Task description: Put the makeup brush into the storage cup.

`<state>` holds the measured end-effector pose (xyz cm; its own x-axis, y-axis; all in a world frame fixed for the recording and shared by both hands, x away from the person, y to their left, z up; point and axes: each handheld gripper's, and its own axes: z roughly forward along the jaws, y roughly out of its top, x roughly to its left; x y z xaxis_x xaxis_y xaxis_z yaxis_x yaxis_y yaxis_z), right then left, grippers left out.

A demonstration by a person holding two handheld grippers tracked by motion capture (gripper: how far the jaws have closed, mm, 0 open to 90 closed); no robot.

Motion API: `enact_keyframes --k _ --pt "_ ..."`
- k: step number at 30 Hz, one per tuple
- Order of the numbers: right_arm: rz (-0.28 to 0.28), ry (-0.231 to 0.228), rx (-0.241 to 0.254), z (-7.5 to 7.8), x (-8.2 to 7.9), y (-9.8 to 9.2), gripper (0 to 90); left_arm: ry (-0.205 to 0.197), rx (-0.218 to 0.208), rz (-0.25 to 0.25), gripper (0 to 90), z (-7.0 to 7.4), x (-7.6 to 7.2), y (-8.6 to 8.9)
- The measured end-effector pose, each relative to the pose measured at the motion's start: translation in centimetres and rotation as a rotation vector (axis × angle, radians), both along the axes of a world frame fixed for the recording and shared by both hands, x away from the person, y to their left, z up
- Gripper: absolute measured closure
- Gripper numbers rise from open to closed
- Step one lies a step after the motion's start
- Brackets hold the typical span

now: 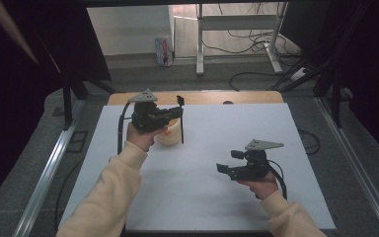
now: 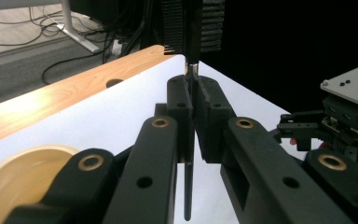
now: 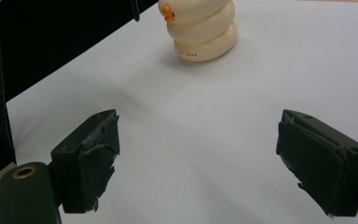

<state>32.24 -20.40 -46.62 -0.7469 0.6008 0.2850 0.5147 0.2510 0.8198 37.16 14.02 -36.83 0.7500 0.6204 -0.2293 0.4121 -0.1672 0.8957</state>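
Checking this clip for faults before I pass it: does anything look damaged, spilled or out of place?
Only one thing: the pads of the right gripper look torn and ragged along their lower edges. Otherwise, the left gripper holds a thin black brush upright above the cream duck-shaped holder, which stands upright on the white table. Nothing is spilled.

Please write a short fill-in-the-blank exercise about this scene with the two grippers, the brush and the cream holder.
1. The left gripper is shut on the thin handle of a black ____.
2. The jaws of the right gripper stand ____, with nothing between them.
3. The cream holder has a small ____ knob on its side.
4. The holder stands on a ____ sheet over the wooden table.

Missing words: brush; open; orange; white
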Motion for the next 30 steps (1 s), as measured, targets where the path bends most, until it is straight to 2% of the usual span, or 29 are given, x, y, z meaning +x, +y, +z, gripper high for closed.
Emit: enact_keyframes --k 14,23,30 --pt "0.001 0.000 -0.020 -0.3 0.1 0.2 13.5 0.014 -0.001 0.039 85.6 -0.2 0.9 1.1" --pt "0.001 0.001 -0.034 -0.4 0.1 0.2 13.5 0.004 -0.021 0.076 85.6 1.1 1.5 2.4" --pt "0.002 -0.003 -0.038 -0.4 0.1 0.3 13.5 0.001 -0.017 0.097 85.5 1.7 2.1 3.0"
